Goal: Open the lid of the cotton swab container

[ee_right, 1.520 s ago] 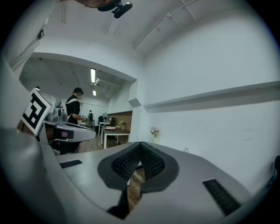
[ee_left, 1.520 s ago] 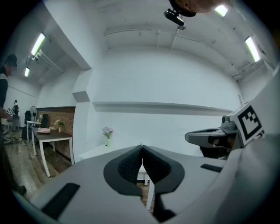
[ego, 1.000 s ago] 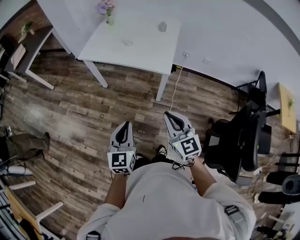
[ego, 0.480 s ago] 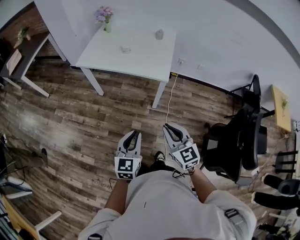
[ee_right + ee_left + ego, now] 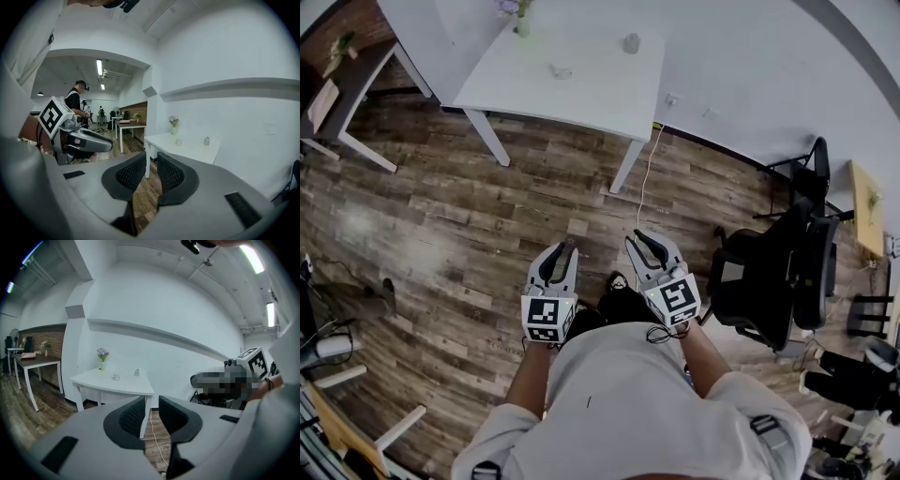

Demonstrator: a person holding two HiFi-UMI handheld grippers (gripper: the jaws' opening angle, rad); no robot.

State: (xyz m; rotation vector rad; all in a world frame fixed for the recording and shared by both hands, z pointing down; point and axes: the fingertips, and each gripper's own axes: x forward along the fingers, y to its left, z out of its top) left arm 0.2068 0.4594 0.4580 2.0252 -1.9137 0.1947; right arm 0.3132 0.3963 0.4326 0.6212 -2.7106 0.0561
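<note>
Out over the wood floor (image 5: pixel 469 216), well short of the white surface (image 5: pixel 591 84), I have the left gripper (image 5: pixel 563 247) and right gripper (image 5: pixel 635 238) side by side, both jaws opening with nothing between them. The cotton swab container (image 5: pixel 560 71), tiny from here, sits on that surface.

Small grey container (image 5: pixel 631 42), upright on table (image 5: pixel 591 89)
</note>
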